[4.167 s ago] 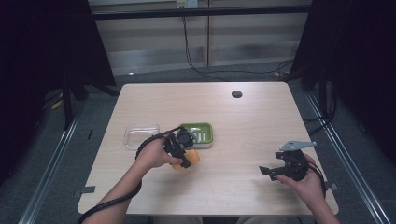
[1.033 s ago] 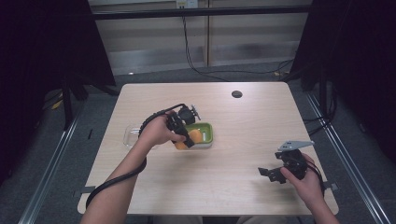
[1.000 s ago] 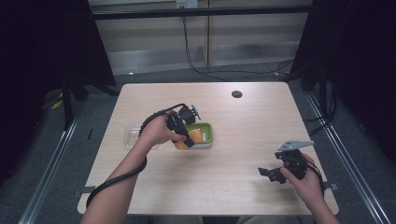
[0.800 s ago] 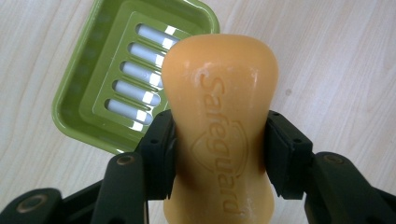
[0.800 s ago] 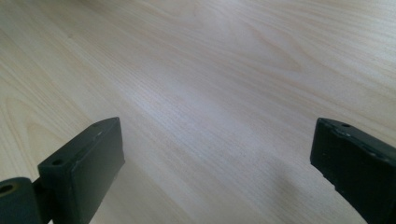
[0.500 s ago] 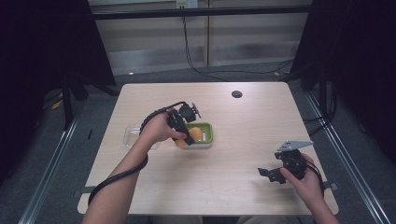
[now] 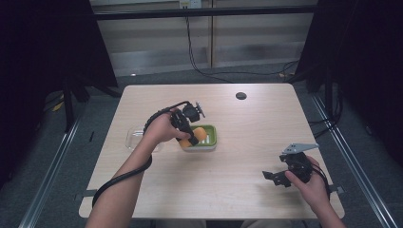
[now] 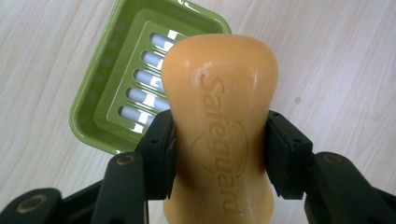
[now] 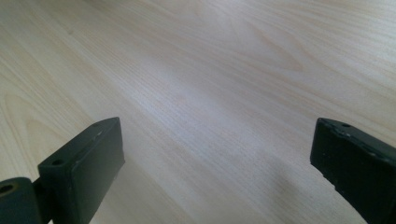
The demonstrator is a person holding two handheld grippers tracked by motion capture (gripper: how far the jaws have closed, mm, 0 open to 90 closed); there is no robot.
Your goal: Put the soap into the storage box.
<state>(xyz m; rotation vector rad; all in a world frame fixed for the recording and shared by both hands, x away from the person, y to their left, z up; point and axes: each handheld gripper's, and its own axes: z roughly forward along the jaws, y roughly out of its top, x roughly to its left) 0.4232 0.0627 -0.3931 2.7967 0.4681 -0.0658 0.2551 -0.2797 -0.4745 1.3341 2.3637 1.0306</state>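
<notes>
The left tongs point(image 8: 219, 154) are clamped on an orange soap point(image 8: 219, 126), one black jaw pressed to each side of its narrow waist; the bar stands on end between them, and the raised word "Safeguard" runs along its face. In the left gripper view the soap hangs above a green dish point(image 8: 88, 112), whose slotted floor shows white through the slits, and the dish sits flat on the pale wooden bench point(image 8: 336, 56). In the high view the left tongs point(image 7: 190, 137) and the left hand point(image 7: 161, 130) are over the near left edge of the dish point(image 7: 211, 142), with the soap point(image 7: 198, 135) partly inside its outline; whether the bar touches the dish, I cannot tell. A clear tray point(image 7: 133, 138) lies just left of the dish, partly behind the hand. A black cable point(image 7: 119, 178) trails from the left tongs along the forearm. The right tongs point(image 7: 275, 176) sit well apart from all this, near the front right corner of the bench point(image 7: 266, 118), held in the right hand point(image 7: 309, 183) with a grey plate point(image 7: 298, 148) on top. In the right gripper view the right tongs point(image 9: 217, 158) gape wide, holding nothing, with bare wood grain between the jaws. A dark round hole point(image 7: 241, 95) marks the far side of the bench.
</notes>
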